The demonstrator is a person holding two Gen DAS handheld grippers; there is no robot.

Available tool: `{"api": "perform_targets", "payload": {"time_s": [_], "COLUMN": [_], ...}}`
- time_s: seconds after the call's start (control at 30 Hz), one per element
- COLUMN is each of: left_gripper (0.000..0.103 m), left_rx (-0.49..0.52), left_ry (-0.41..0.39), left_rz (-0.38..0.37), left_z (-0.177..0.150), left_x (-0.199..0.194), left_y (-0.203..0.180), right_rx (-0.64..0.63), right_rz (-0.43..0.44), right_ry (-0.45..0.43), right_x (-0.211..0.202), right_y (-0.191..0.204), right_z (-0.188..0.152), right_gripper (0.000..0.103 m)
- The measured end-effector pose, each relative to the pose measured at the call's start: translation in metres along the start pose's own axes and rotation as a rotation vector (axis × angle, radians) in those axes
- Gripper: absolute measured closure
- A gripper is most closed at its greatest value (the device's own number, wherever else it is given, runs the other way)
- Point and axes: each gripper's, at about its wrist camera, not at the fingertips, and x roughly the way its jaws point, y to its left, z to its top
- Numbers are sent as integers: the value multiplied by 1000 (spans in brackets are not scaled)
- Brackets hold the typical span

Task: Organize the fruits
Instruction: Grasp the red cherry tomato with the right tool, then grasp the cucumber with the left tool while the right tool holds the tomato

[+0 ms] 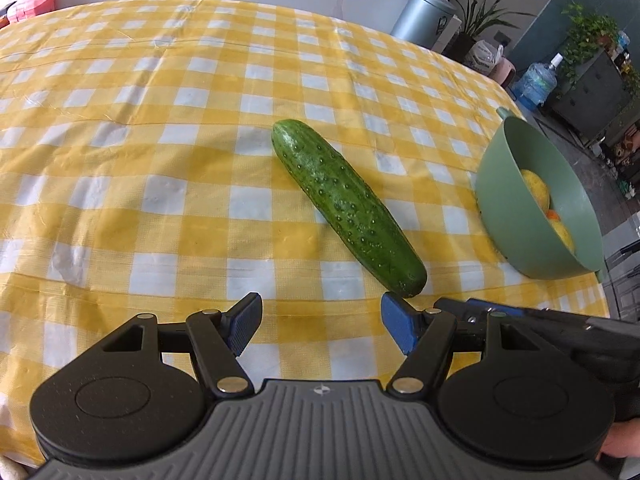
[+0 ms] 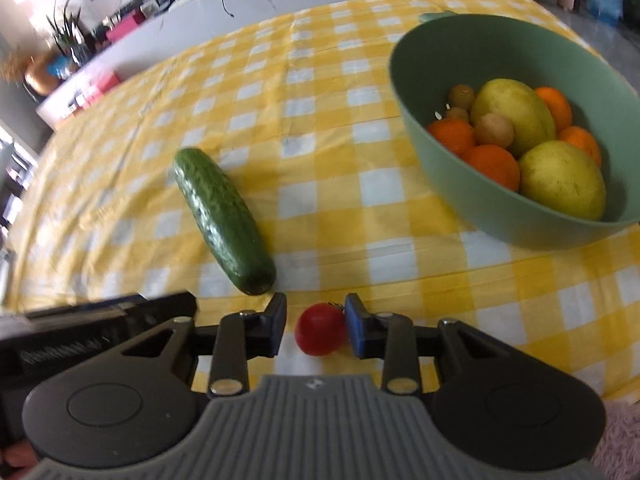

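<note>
Between the parted right tongs [image 2: 316, 326] lies a small red tomato [image 2: 320, 335], ungripped. Ahead of the open left tongs [image 1: 321, 326], a long green cucumber [image 1: 347, 202] also remains outside the fruit-filled green plastic bowl [image 2: 460, 184].

Red tomato [image 2: 321, 329] between the right gripper's [image 2: 316, 330] parted fingers [image 2: 357, 330], cucumber [image 2: 224, 220] just beyond.

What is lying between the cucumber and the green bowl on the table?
Nothing: only bare checked cloth separates cucumber from bowl, clearest in the right wrist view.
</note>
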Motion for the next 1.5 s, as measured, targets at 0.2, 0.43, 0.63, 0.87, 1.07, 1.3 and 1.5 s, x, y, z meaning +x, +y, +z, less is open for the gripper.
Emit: {"api": "perform_targets", "payload": {"time_s": [0.2,0.43,0.63,0.87,1.07,1.3,1.5], "left_gripper": [23,23,23,23,23,20,22], "left_rx": [-14,-17,-78,-204,-221,-196,-209], "left_ry": [-2,-5,-64,-103,-81,-55,-23], "left_rz": [21,13,1,29,43,104,172], "left_z": [1,0,7,25,43,55,55], "left_x": [-4,-5,-13,-2,17,37,58], "left_y": [6,3,4,8,7,-12,-36], "right_rx": [-65,-118,-55,3,42,49,58], "right_rz": [-65,-19,14,3,43,73,74], "right_ry": [21,-9,-85,-120,-87,-74,-81], "right_x": [9,5,-6,5,23,27,25], "right_y": [9,12,3,-5,-12,-15,-16], "right_z": [-3,-3,2,19,26,26,25], "right_gripper": [74,81,80,80,80,80,79]}}
